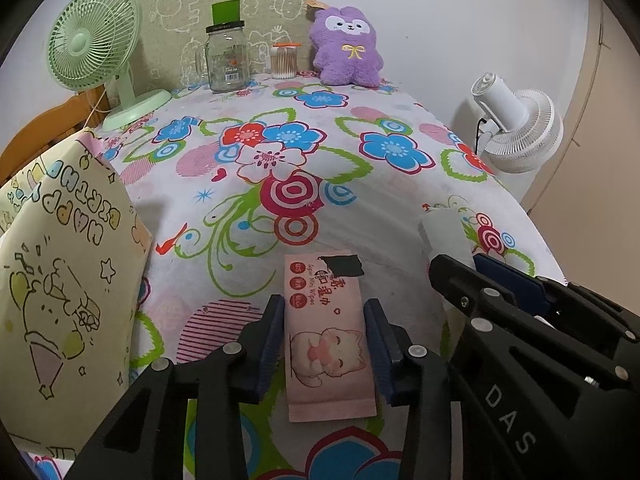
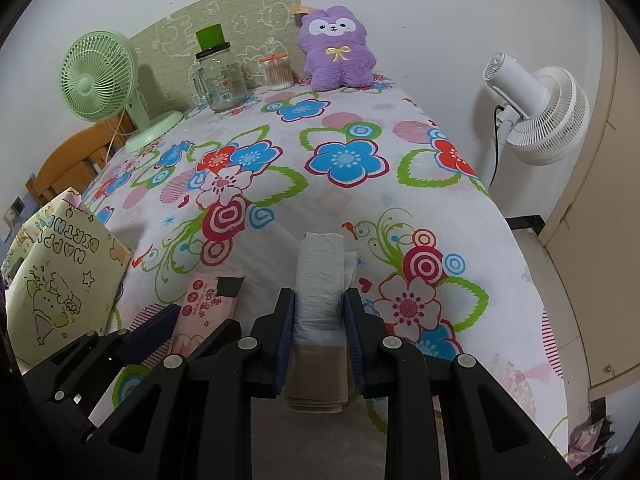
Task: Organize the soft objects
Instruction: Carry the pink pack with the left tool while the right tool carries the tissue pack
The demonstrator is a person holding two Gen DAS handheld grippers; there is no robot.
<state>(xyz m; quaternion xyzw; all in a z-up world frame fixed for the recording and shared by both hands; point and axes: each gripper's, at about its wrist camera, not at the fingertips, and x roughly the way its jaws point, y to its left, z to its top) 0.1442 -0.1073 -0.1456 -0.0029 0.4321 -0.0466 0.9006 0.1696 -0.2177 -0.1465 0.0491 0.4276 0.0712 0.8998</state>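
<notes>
A pink pack of mini wipes [image 1: 326,336] with a cartoon cat lies on the flowered tablecloth [image 1: 280,168] near the front. My left gripper [image 1: 325,328] has its blue pads against both long sides of the pack. A grey-white roll of plastic bags [image 2: 320,280] with a brown paper band sits between the pads of my right gripper [image 2: 320,320], which is shut on it. The right gripper [image 1: 472,276] also shows in the left wrist view, just right of the pack. A purple plush bunny [image 1: 347,46] sits upright at the table's far edge.
A yellow "Happy Birthday" gift bag [image 1: 60,272] stands at the front left. At the back stand a green desk fan [image 1: 94,44], a glass jar [image 1: 225,60] and a tub of cotton swabs [image 1: 285,60]. A white fan [image 2: 536,108] stands beyond the table's right edge.
</notes>
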